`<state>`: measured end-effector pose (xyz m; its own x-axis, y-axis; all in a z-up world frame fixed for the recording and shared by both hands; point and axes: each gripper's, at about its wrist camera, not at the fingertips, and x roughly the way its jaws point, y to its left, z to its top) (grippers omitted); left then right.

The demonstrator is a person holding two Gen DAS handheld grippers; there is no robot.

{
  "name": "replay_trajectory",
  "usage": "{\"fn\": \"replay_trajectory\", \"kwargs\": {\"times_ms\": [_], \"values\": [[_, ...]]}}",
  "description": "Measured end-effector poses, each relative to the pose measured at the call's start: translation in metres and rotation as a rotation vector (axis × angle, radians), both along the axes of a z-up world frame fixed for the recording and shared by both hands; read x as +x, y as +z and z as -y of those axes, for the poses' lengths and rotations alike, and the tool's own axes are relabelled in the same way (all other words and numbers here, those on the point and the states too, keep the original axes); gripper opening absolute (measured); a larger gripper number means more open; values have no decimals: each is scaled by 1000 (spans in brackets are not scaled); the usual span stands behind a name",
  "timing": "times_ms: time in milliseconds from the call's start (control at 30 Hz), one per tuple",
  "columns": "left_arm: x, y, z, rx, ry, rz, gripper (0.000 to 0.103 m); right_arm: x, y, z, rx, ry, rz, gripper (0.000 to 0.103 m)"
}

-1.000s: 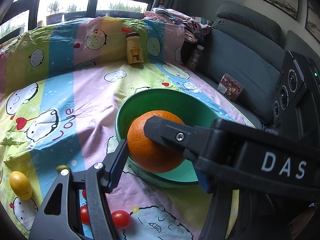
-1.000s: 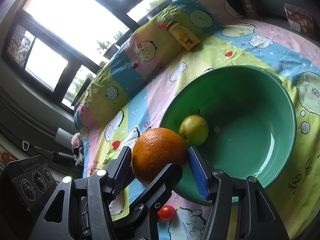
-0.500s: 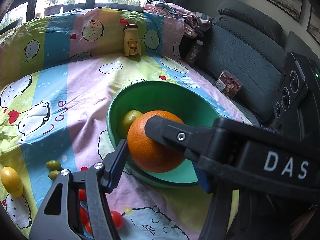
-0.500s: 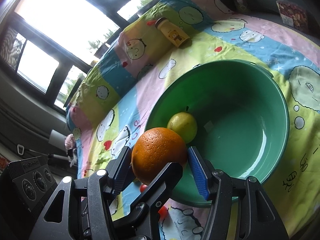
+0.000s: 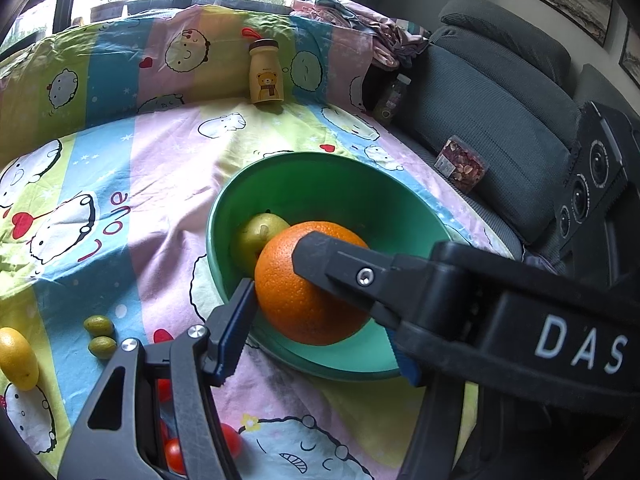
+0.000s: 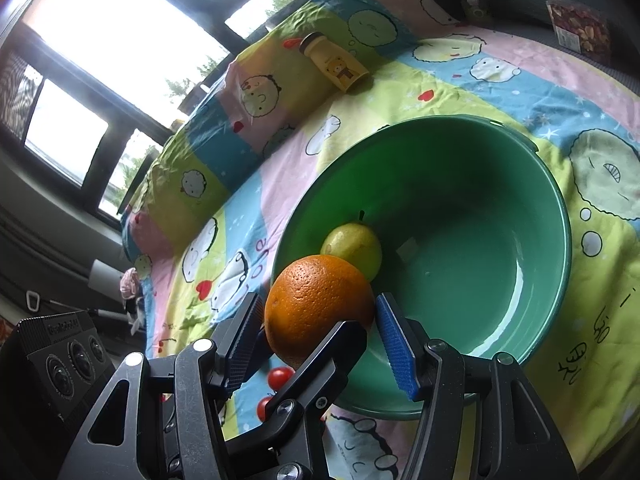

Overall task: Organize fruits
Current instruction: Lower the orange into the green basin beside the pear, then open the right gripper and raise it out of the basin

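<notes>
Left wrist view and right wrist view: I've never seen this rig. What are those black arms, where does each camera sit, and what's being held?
There is no robot. A person holds a two-finger tool in each hand, and each carries a camera looking along its fingers. The left wrist view looks along the left tool; the black arm marked DAS belongs to the other one. The right wrist view looks along the right tool. Both clamp one orange over the near rim of a green bowl that holds a pear. On the cartoon cloth lie a lemon, two small green fruits and cherry tomatoes. A yellow bottle stands behind.
</notes>
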<state>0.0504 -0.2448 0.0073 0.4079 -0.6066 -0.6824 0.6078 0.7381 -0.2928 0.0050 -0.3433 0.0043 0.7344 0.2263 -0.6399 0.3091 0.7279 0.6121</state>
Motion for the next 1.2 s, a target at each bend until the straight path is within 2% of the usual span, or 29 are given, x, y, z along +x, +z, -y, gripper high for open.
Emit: {"fn": "replay_trajectory", "kwargs": {"times_ms": [233,300,433,733,1000,1200], "values": [[0,-2,1,12,10,5,62,-1,2,-1,-24,-15,-7,62],[0,0,-1,-1,16,12,59,-1,2,-1,-27,-19,-11,62],[0,2,-5,2,17,18,59,-1,4,-2,-32,-16,-2,62],[-6,16,-23,0,49,58,59,-4,9,-4,-47,-24,25,61],[-13,29,-69,-36,134,60,62,-2,18,-21,-98,9,47,63],[-23,27,-123,-28,268,72,74,5,22,-44,-140,67,50,68]]}}
